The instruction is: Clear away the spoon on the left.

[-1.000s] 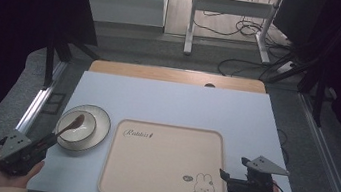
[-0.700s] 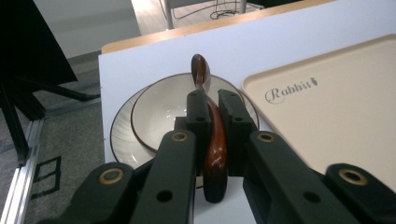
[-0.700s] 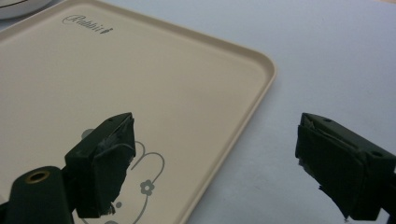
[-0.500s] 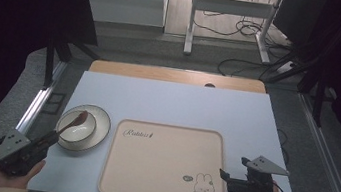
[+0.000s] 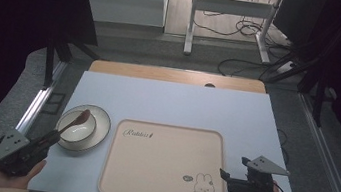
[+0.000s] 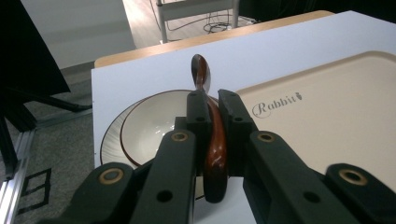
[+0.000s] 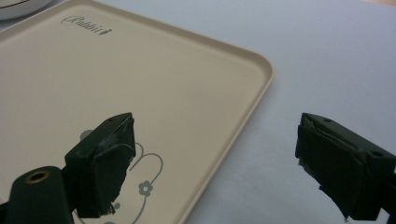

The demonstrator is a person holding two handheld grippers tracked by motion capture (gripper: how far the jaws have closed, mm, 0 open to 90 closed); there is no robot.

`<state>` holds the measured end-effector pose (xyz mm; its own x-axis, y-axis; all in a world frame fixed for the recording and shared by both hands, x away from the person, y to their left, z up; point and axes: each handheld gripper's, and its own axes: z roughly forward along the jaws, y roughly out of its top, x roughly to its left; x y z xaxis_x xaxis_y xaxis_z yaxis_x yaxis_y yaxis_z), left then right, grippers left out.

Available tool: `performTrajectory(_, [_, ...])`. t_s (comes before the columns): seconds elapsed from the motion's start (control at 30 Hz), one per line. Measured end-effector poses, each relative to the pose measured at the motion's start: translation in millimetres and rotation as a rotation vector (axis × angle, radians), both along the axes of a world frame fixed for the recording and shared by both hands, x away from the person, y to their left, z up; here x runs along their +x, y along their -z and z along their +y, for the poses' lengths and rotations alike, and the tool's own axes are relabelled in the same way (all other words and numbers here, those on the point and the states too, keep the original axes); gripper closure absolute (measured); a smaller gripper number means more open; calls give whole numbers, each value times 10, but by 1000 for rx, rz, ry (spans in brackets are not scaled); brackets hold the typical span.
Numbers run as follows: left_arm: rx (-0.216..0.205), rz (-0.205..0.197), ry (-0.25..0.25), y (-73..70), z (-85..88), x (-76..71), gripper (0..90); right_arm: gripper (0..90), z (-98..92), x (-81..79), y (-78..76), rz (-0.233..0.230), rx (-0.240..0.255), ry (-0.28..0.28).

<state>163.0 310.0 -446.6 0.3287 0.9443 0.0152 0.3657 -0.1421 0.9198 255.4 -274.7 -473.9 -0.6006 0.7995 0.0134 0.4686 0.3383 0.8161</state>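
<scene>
I am counting one spoon (image 6: 206,84), one bowl (image 5: 77,126), one plate (image 5: 101,126), one tray (image 5: 165,162), and I am holding two hand-held grippers: left hand-held gripper (image 5: 46,140), right hand-held gripper (image 5: 223,174).

Glossy reddish-brown wooden spoon (image 6: 211,140), slim handle and small oval head, clamped edge-on by the handle, head raised and pointing far-right over a cream bowl (image 5: 78,126). Bowl dark-rimmed, empty, upright on a matching ribbed plate (image 5: 101,132), near left on the bench.
</scene>
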Motion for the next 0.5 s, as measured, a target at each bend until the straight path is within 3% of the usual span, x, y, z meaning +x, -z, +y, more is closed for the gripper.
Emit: performTrajectory(0.5, [-10,-24,39,-65,-122,-15,846,123,5,-5,1,0,-4,-2])
